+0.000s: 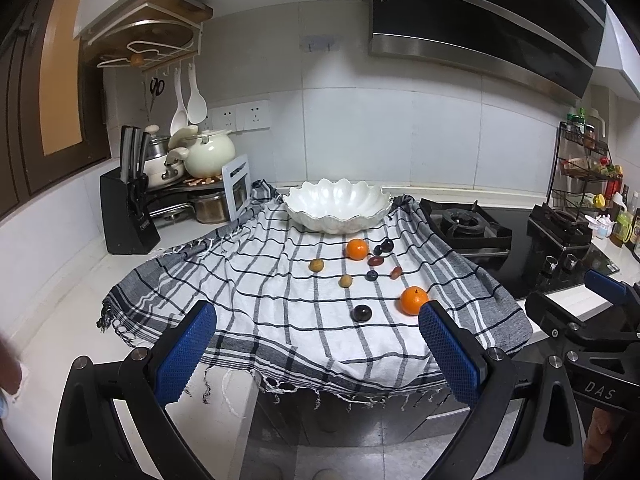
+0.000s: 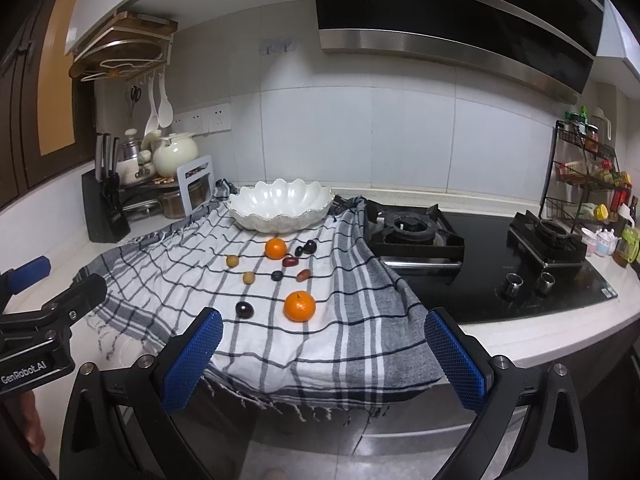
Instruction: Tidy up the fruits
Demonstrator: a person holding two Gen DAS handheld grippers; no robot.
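We hold both tools back off the counter edge, nothing in either. Left gripper [image 1: 316, 356] is spread wide, blue pads [image 1: 185, 360] empty; right gripper [image 2: 324, 360] is spread wide too, also empty.

View differences: the left wrist view catches the right tool at its right edge, over the counter beside the gas hob [image 1: 504, 240]. The right wrist view catches the left tool at its left edge, and shows both burners and both knobs of the hob in full. The left wrist view gives a clearer look at the knife block [image 1: 126, 216] and the cream pot [image 1: 208, 152] behind it.

Fruit: all of it lies loose on the checked cloth [image 1: 256, 280], none in the white scalloped bowl [image 1: 338, 206] at the cloth's far end. We count two tangerines, near tangerine [image 2: 299, 306] and far tangerine [image 2: 276, 249], both bright orange. Two tan longans [image 2: 248, 278] sit to the left. A dark plum [image 2: 244, 309] lies just left of the near tangerine. A blueberry [image 2: 277, 276], two reddish oblong fruits [image 2: 303, 275] and two dark round ones near the far tangerine are too small to name.

Relative to the tools: near tangerine and plum are closest, just beyond the fingertips; in the left wrist view the tangerine sits just above the right-hand pad. The bowl is well beyond.
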